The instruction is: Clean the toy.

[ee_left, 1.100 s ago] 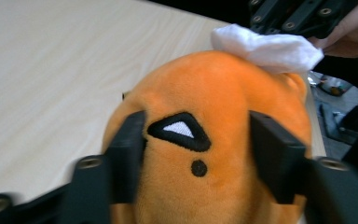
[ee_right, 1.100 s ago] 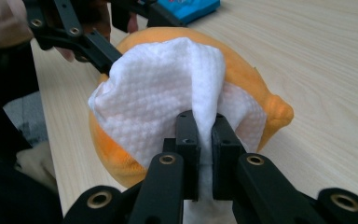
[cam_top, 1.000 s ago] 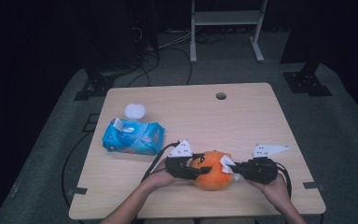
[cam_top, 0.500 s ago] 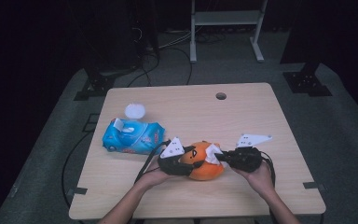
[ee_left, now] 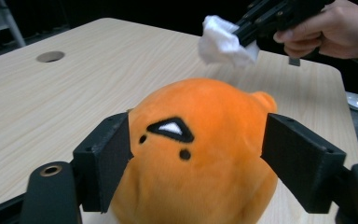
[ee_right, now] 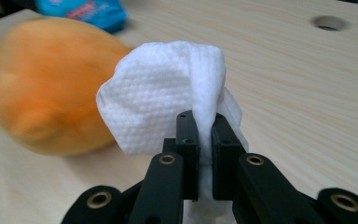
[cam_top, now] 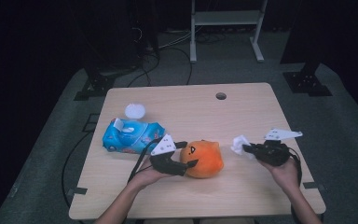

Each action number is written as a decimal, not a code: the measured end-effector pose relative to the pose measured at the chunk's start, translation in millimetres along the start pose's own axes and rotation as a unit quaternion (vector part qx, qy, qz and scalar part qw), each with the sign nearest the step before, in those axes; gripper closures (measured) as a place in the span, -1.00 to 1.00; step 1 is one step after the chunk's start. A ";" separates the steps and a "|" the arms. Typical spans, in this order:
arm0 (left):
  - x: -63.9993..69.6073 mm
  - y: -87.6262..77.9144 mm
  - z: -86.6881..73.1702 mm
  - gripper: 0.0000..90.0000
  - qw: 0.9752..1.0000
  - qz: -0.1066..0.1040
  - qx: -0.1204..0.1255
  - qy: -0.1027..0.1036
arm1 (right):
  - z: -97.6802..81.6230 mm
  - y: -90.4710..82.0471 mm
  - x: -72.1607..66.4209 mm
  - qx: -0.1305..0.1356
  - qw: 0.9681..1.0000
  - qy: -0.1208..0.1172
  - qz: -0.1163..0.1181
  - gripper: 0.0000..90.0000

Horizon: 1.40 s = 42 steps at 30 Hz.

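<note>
Flanking one orange plush (cam_top: 204, 158), left gripper (cam_top: 186, 154) just opening; right gripper (cam_top: 248, 148) pinches one wipe (cam_top: 239, 143).

White wipe (ee_right: 168, 93) in hand-held gripper (ee_right: 205, 135)

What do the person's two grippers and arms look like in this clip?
Both grippers are black, each with two flat rectangular jaws on linkage arms with brass-coloured pivot rivets. The left gripper and right gripper each carry a pale grey three-cornered plate on top, and a black cable trails from each. The forearms are bare, with no sleeves or gloves.
</note>
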<state>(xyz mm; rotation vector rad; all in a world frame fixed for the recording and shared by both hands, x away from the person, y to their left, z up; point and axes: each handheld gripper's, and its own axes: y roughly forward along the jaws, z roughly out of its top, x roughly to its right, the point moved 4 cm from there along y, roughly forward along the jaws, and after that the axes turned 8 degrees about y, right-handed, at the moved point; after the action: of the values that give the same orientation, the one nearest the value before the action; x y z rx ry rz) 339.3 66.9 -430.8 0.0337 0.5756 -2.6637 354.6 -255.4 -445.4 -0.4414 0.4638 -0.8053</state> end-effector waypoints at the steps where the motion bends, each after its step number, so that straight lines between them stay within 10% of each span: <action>1: -4.2 -7.2 -2.0 -0.53 1.000 0.008 0.000 -0.007 | -1.0 -7.4 13.6 0.006 1.000 0.013 -0.013 0.86; 11: -20.8 -36.8 -15.2 -0.61 0.999 0.045 -0.004 -0.029 | -8.9 -22.8 55.8 -0.004 0.997 0.042 -0.066 0.46; 42: -33.2 -74.9 -49.2 -0.71 0.993 0.101 -0.030 -0.051 | -26.7 -32.8 16.5 -0.004 1.000 0.014 -0.025 0.14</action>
<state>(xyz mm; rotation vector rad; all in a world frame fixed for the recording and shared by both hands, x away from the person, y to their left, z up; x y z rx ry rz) 336.6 161.7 -443.0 -0.0579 0.5853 -2.4361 331.0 -293.3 -453.2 -0.4513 0.4829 -0.8581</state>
